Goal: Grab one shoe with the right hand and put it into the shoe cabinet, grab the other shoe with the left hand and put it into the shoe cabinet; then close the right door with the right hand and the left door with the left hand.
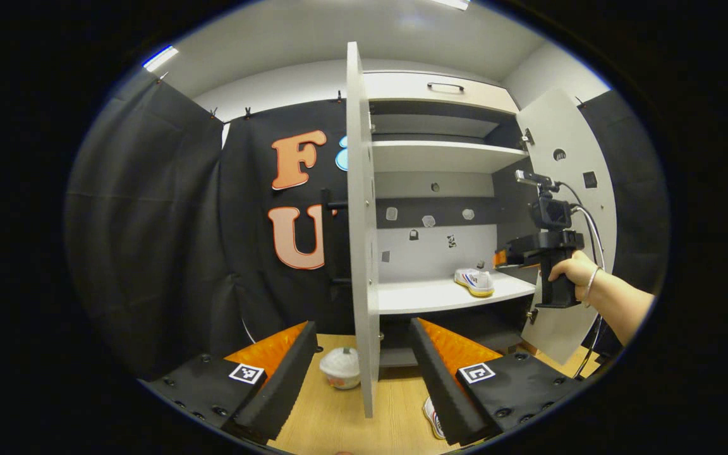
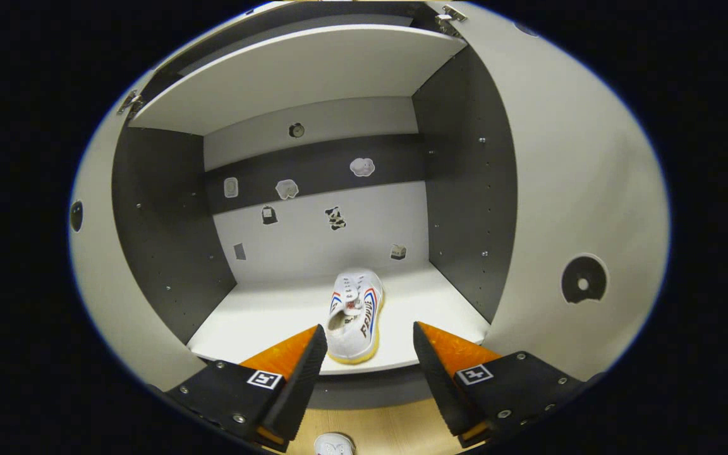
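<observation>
Right gripper open and empty at 6 o'clock of the shelved shoe, left gripper open too, other shoe on the floor at 5 o'clock, probably light and squishy, so best pinched across the collar.

The white shoe on the cabinet shelf has dark letters on its side. Too small & bent to read.

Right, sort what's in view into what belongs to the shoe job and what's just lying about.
Belongs to the job:
- shoe on the shelf
- second shoe on the floor
- shoe cabinet
- left door, open
- right door, open
- left gripper, open
- right gripper, open

Just lying about:
- white lidded cup on the floor
- stickers on the cabinet's back wall
</observation>
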